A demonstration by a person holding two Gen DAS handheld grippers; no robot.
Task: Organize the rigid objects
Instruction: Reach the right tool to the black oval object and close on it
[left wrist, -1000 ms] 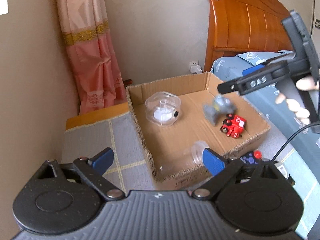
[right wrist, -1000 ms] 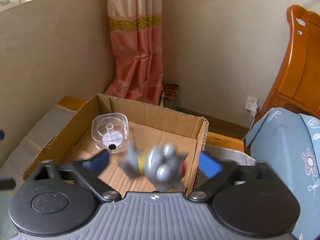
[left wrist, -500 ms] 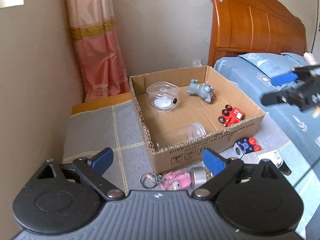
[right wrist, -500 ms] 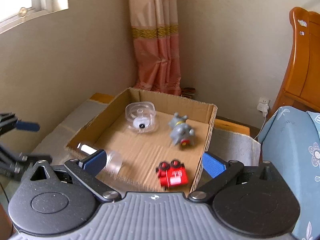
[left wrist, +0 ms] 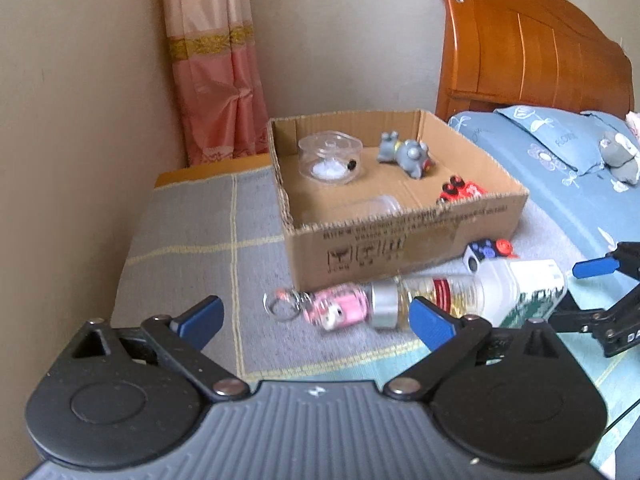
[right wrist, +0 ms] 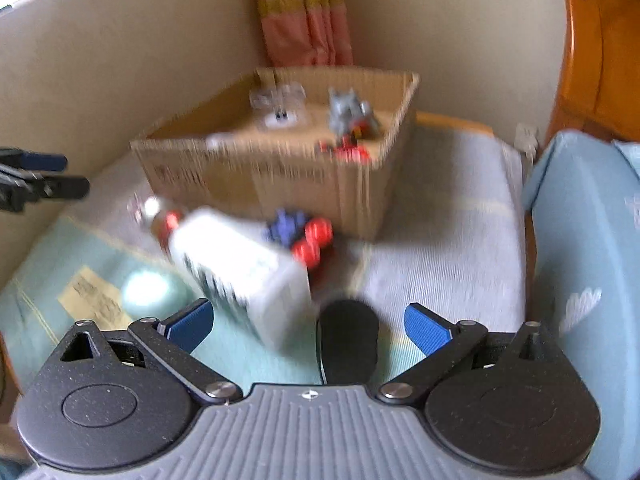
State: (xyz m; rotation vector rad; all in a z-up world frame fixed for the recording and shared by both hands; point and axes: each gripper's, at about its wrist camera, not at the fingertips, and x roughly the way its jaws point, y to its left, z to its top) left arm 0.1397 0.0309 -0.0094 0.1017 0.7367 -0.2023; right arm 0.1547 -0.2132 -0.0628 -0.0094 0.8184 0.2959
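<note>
A cardboard box (left wrist: pixel 400 240) holds a clear round container (left wrist: pixel 330 156), a grey toy (left wrist: pixel 406 154), a red toy train (left wrist: pixel 460 190) and a clear cup (left wrist: pixel 372 206) on its side. On the mat before it lie a pink keychain (left wrist: pixel 340 310), a clear silver-capped bottle (left wrist: pixel 432 300), a white bottle (left wrist: pixel 524 284) and a blue-red toy (left wrist: pixel 490 252). My left gripper (left wrist: pixel 316 320) hovers short of the keychain, its jaws opening with nothing between them. My right gripper (right wrist: pixel 308 325) is open over a black oval object (right wrist: pixel 348 340), beside the white bottle (right wrist: pixel 240 268).
A wall runs along the left of the grey mat (left wrist: pixel 192 232), with a pink curtain (left wrist: pixel 216 80) in the corner. The bed with a blue cover (left wrist: pixel 540 160) and wooden headboard (left wrist: pixel 520 52) borders the right. A grey plush (left wrist: pixel 618 156) lies on the bed.
The grey toy left my right gripper and now lies in the box. Both grippers have drawn back from the box and lower, so the items in front of it came into view.
</note>
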